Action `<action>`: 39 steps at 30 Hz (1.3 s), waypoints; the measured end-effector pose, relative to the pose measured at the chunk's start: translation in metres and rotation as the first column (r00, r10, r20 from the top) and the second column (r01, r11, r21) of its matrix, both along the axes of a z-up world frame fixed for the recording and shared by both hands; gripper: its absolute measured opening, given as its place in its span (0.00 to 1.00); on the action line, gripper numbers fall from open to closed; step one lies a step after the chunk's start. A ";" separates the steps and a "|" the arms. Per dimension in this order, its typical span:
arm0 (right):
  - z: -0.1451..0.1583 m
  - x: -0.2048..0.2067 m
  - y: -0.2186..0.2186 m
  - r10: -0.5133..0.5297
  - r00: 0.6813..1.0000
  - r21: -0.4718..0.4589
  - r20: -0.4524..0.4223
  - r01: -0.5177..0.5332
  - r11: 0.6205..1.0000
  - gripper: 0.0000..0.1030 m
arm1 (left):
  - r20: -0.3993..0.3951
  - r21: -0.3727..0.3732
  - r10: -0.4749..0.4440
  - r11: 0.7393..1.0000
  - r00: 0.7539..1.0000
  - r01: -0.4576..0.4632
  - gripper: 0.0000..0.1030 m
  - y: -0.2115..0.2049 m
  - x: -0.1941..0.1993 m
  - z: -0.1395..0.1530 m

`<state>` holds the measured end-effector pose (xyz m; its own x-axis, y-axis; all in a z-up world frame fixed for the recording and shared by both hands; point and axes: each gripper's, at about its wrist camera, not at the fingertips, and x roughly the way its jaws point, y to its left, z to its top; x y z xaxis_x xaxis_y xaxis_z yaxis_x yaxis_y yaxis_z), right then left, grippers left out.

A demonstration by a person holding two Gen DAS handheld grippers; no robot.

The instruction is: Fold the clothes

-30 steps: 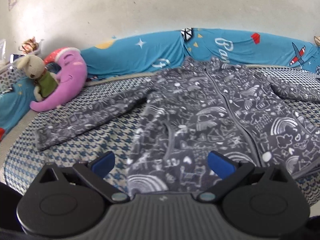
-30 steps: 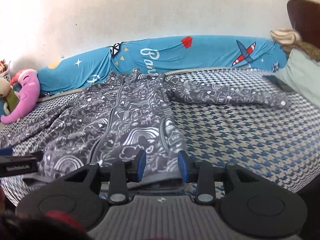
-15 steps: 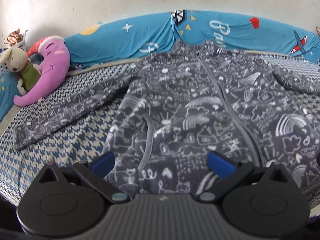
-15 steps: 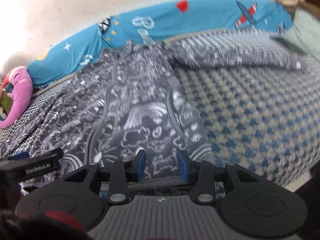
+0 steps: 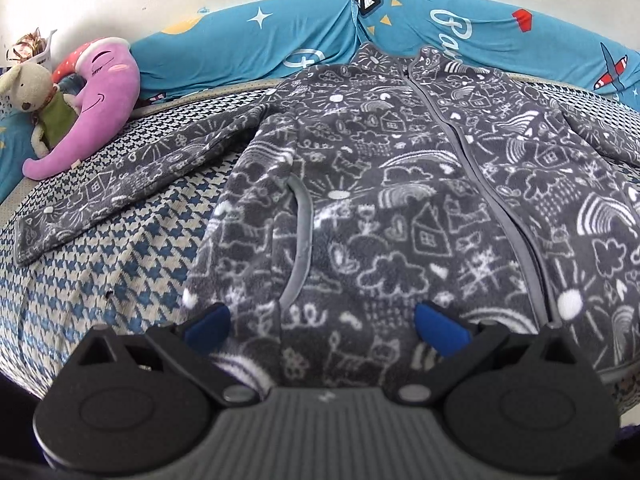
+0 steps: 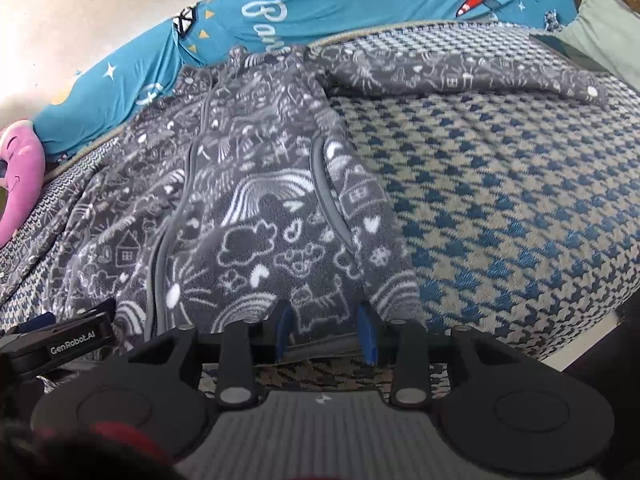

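Observation:
A grey fleece jacket [image 5: 400,200] with white doodles lies spread flat, zipped, on the houndstooth blanket [image 5: 120,272]. Its left sleeve [image 5: 120,184] stretches out towards the plush toys. My left gripper [image 5: 324,326] hovers wide open over the jacket's lower left front, with fleece showing between its blue pads. In the right wrist view the jacket [image 6: 248,220] fills the left half and its right sleeve [image 6: 460,72] runs out to the right. My right gripper [image 6: 325,334] is open with a narrow gap, at the bottom hem near the right side seam. The left gripper's body [image 6: 60,340] shows at lower left.
A purple moon plush [image 5: 96,100] and a mouse plush [image 5: 36,92] lie at the far left. A long blue printed bolster [image 5: 240,48] lines the wall. A pale green pillow [image 6: 608,28] sits at the far right. Bare blanket [image 6: 500,200] extends right of the jacket to the bed's edge.
Both grippers have moved forward and lower over the jacket, which now looms larger in both views. Neither gripper's gap has changed, and the jacket lies as before.

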<state>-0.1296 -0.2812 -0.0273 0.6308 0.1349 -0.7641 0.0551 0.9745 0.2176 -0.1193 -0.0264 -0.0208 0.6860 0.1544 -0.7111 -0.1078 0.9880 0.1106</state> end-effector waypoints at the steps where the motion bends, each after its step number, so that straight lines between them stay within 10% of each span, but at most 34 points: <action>1: 0.004 0.002 -0.002 0.005 1.000 -0.001 0.011 -0.005 1.000 0.35 | 0.000 -0.004 0.001 1.000 1.000 -0.001 1.00 0.000 0.000 0.001; 39: 0.060 0.156 -0.062 0.046 0.980 0.012 0.194 -0.049 0.999 0.35 | 0.002 -0.048 -0.103 0.994 0.995 0.103 1.00 -0.020 0.127 0.052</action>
